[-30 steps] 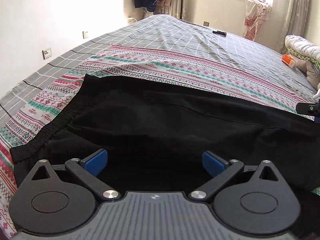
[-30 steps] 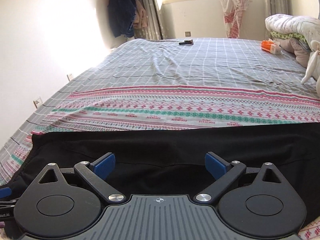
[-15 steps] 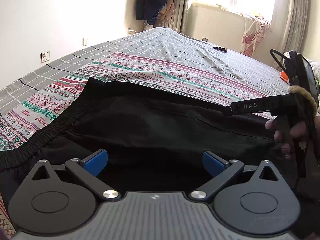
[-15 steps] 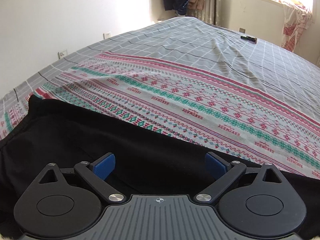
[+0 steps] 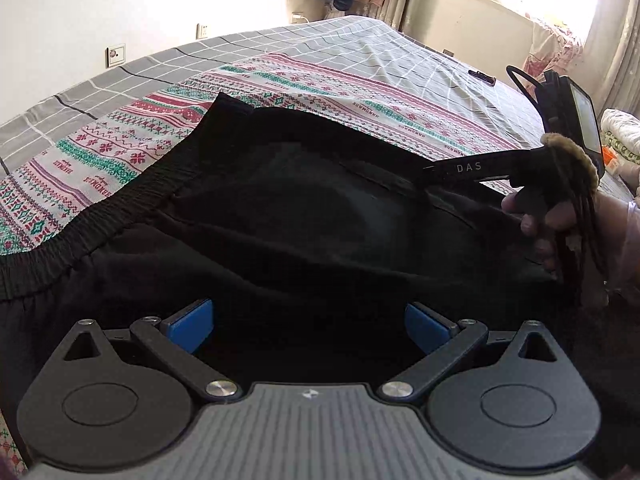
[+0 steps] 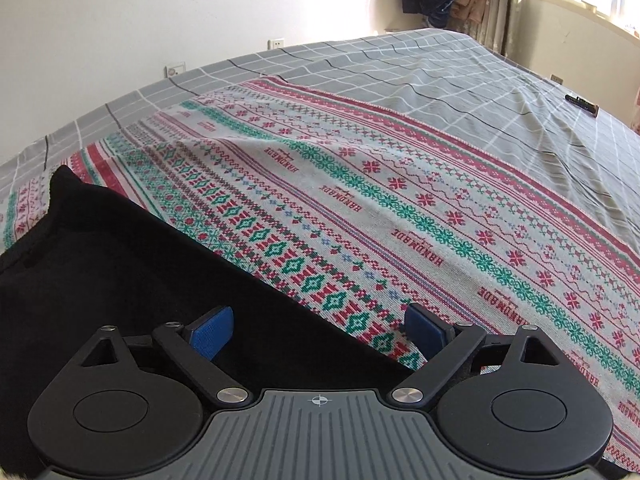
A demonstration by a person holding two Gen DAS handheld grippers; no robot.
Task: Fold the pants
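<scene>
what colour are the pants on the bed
Plain black pants, with a ribbed elastic waistband; the left wrist view shows them best.

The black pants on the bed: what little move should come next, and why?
Probably lower the right gripper onto the pants edge. Its jaws are closing but pinch nothing yet, with the cloth's edge lying between them; the left gripper hangs open above the cloth.

Black pants (image 5: 304,200) lie spread across the near part of a bed, over its patterned red, green and white knitted-look cover. Their gathered elastic waistband (image 5: 100,220) runs along the left end, rumpled, while the fabric beyond it sits in soft, uneven folds.
</scene>
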